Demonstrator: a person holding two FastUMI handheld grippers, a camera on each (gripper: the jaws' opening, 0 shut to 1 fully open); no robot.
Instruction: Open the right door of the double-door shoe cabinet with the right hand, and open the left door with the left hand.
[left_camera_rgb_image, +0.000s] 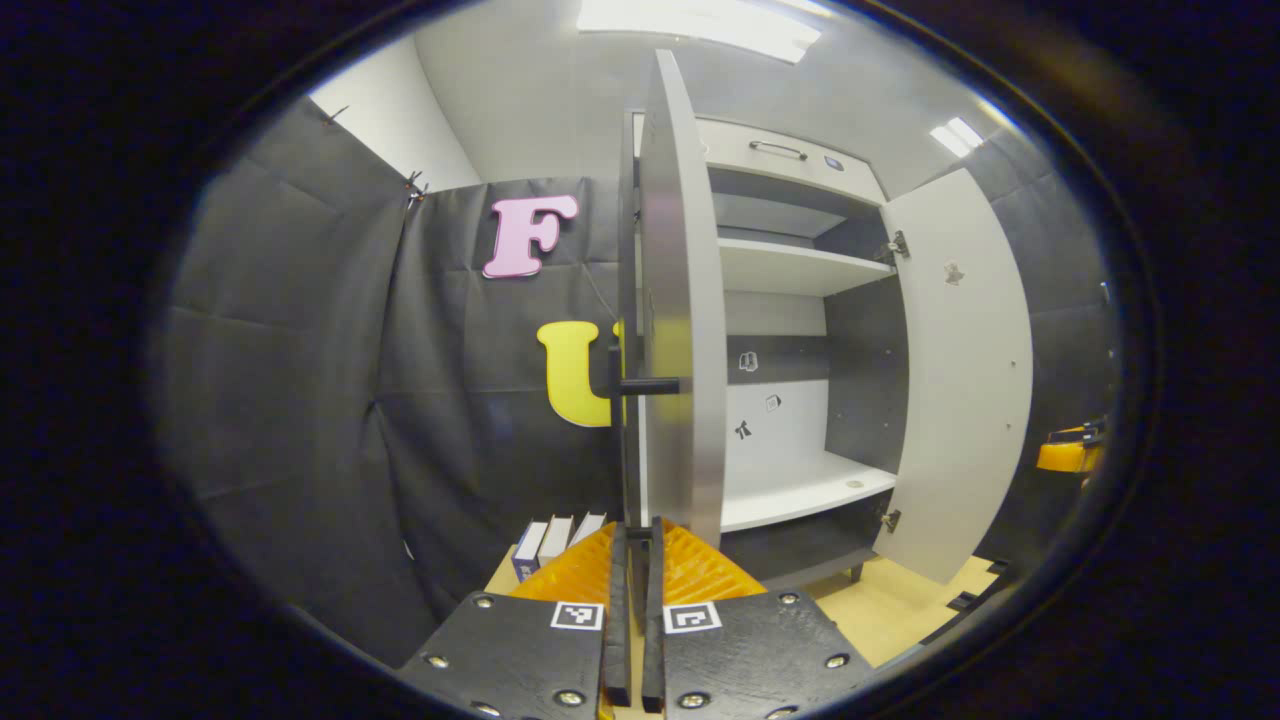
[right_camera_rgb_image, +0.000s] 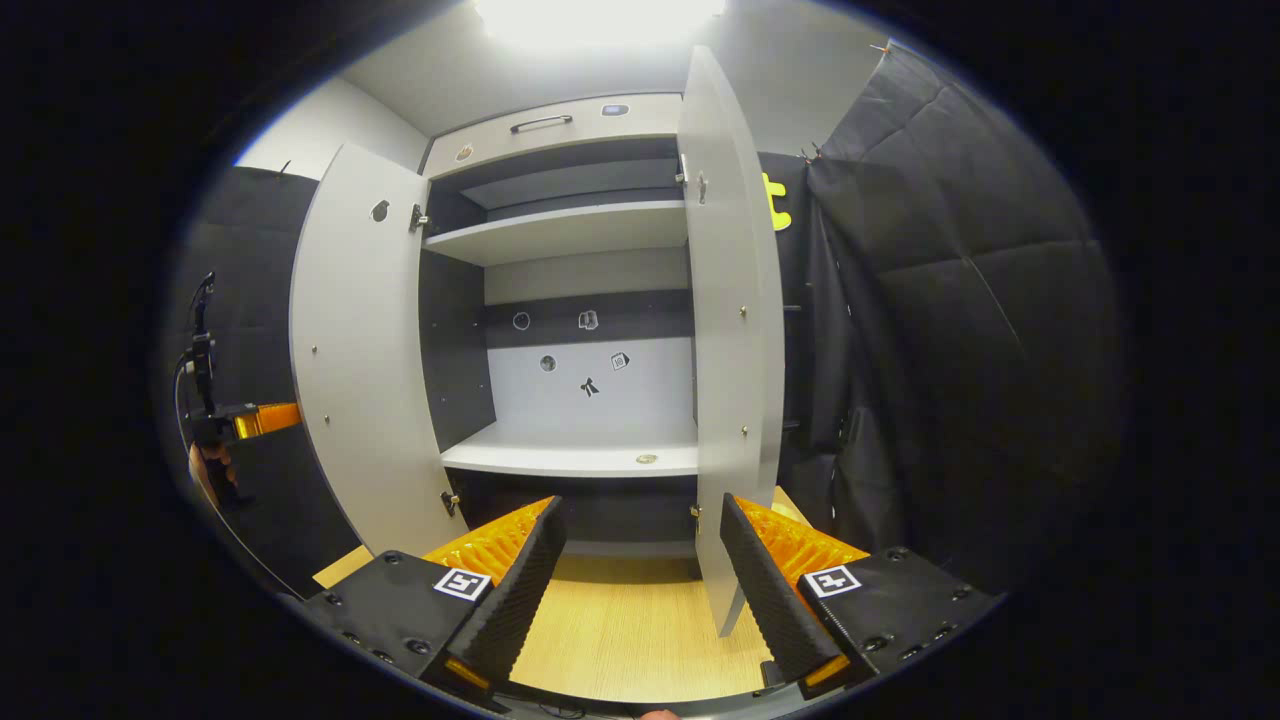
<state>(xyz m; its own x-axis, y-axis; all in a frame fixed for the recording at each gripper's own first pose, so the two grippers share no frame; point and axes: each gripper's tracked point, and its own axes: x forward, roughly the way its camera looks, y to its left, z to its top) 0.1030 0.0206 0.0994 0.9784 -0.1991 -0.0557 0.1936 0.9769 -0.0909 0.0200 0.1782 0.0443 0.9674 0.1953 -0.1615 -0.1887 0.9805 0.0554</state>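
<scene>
Both tongs differ: the left gripper (left_camera_rgb_image: 634, 560) has its fingers closed together at the lower edge of the left door (left_camera_rgb_image: 680, 300), though whether they pinch the panel cannot be told; the right gripper (right_camera_rgb_image: 640, 570) stands apart, holding nothing, beside the right door (right_camera_rgb_image: 735, 330). Both doors of the shoe cabinet (right_camera_rgb_image: 570, 235) are already swung wide, its shelves bare. If the left hand pulls further, the hinge may be strained, or the door may hit the books (left_camera_rgb_image: 555, 540) on the floor. Small stickers mark the back panel (right_camera_rgb_image: 585, 385); none can be read.
</scene>
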